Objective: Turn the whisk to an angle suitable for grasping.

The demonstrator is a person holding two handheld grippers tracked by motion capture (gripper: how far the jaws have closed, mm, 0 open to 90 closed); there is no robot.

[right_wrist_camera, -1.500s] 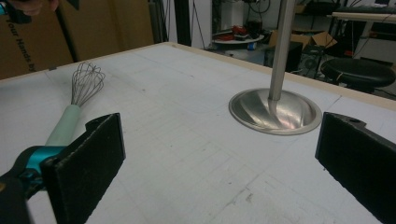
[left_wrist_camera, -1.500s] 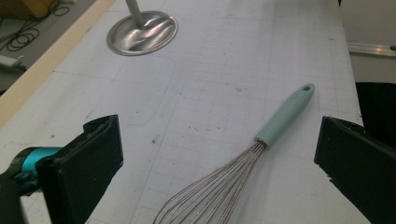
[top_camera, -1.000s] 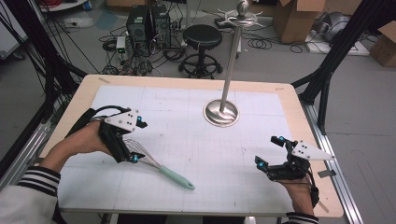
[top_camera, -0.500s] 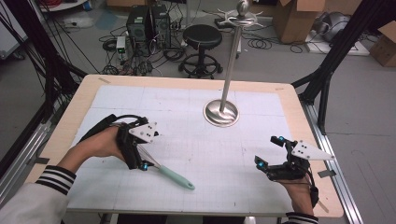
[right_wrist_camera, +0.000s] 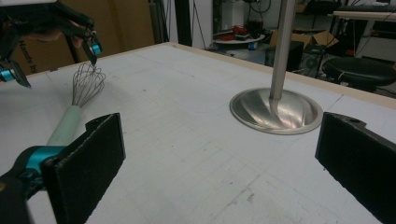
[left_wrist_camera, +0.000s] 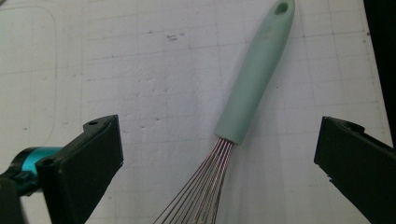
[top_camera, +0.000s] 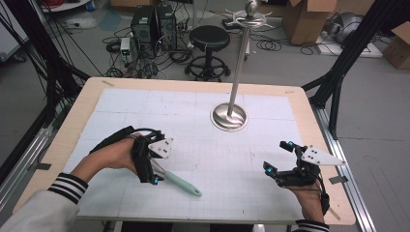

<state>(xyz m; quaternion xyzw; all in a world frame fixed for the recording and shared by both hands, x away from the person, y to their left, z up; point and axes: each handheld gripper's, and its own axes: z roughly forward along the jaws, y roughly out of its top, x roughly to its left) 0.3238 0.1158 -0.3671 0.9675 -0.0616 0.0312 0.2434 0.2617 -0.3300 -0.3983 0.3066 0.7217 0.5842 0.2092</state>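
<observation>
Left claw (top_camera: 153, 170) poised over a whisk (top_camera: 180, 183) lying on the table (top_camera: 300, 104).
The whisk lay flat near the table's front edge, mint-green handle (left_wrist_camera: 254, 77) pointing away from the left claw, whose jaws stood wide on either side of the wire loops (left_wrist_camera: 205, 186) without touching them. The right claw (top_camera: 279, 157) hung at the front right, jaws wide and empty, facing a steel stand (right_wrist_camera: 276, 109) with a round base.

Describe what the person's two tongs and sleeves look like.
Both the left tongs and the right tongs are black, with broad flat black jaws, teal accents near the tips and a grey three-cornered plate on top. A black cable loops back from the left one. The left sleeve is pale with a black-and-white striped cuff; a similar cuff shows at the right wrist.
</observation>
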